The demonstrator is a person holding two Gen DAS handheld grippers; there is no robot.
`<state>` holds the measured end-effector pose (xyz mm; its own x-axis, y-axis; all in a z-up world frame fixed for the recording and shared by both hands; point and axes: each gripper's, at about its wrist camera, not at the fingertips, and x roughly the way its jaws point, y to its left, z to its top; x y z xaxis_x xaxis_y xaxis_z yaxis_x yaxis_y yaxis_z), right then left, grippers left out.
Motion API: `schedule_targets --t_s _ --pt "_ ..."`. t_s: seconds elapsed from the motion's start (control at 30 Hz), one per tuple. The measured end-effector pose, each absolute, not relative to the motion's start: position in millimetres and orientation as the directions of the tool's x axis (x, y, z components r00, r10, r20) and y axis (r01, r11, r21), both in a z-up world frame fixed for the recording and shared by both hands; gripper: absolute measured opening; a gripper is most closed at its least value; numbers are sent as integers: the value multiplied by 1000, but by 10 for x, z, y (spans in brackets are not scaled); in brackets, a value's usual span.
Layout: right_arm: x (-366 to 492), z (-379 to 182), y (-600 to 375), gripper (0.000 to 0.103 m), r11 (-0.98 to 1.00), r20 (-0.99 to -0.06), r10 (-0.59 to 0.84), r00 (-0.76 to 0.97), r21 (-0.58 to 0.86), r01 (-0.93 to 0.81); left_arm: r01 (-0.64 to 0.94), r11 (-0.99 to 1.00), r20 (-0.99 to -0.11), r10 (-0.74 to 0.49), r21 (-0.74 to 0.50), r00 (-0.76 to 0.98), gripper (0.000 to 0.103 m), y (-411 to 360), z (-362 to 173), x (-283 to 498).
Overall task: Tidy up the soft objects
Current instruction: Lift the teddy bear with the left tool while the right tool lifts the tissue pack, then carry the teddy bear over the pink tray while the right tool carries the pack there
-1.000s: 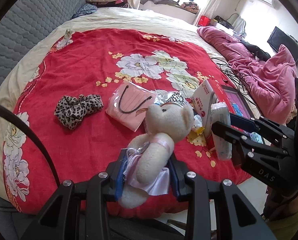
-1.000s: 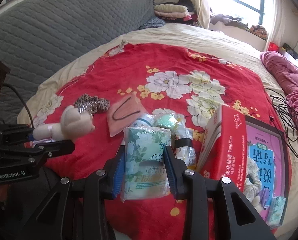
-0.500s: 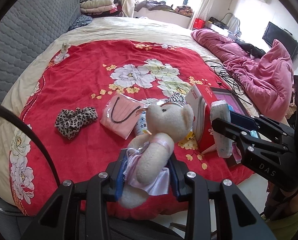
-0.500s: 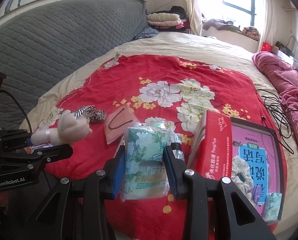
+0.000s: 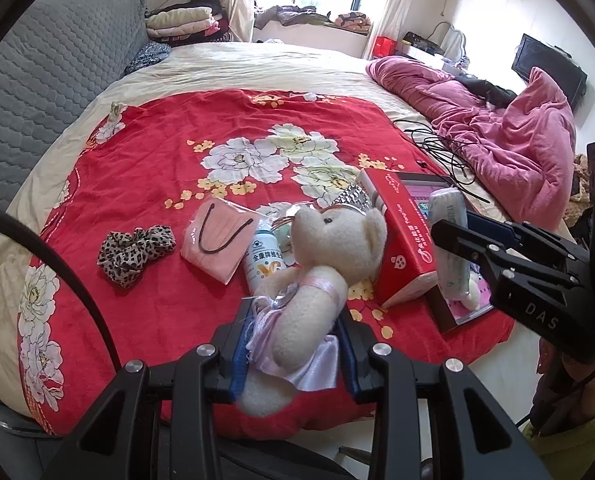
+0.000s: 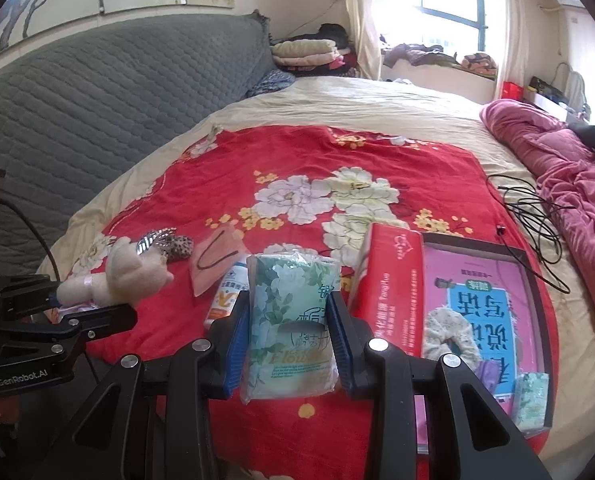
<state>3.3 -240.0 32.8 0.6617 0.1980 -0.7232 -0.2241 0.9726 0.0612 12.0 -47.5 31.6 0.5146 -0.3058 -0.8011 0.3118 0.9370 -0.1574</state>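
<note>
A cream plush bear (image 5: 329, 256) in a lilac dress is clamped at the waist by my left gripper (image 5: 295, 316), held above the near edge of the red floral blanket (image 5: 157, 152). My right gripper (image 6: 289, 306) is shut on a green floral tissue pack (image 6: 291, 320), also held over the bed's near edge. In the left wrist view the right gripper (image 5: 455, 226) and its tissue pack (image 5: 449, 248) hang at the right. The right wrist view has the left gripper (image 6: 57, 300) with the bear (image 6: 133, 276) at its left.
On the blanket lie a leopard scrunchie (image 5: 135, 252), a pink mask pack (image 5: 217, 240), a white bottle (image 5: 265, 260), a silver tiara (image 5: 351, 200) and a red tissue box (image 5: 397, 240). A pink tray (image 6: 485, 280) holds a scrunchie (image 6: 449, 332) and a small tissue pack (image 6: 531, 400). Black cables (image 5: 445, 148) and a pink duvet (image 5: 517, 140) lie right.
Both grippers have lifted and drawn back from the bed with the bear and the tissue pack still clamped. More of the room shows above the bed.
</note>
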Motion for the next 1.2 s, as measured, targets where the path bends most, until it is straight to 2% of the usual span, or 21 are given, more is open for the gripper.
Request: schedule_targets --t_s 0.37,0.67,1.2 --pt "-45 434 -2869 38 991 -698 130 704 72 -112 349 923 -782 -337 -164 523 37 -657 462 148" --pt "-186 495 -3294 38 998 -679 56 732 64 -17 424 890 -769 -388 -170 507 37 -1110 563 214" --pt "-346 381 -4169 38 983 -680 -55 731 92 159 558 810 -789 -459 -182 409 37 -2090 358 264"
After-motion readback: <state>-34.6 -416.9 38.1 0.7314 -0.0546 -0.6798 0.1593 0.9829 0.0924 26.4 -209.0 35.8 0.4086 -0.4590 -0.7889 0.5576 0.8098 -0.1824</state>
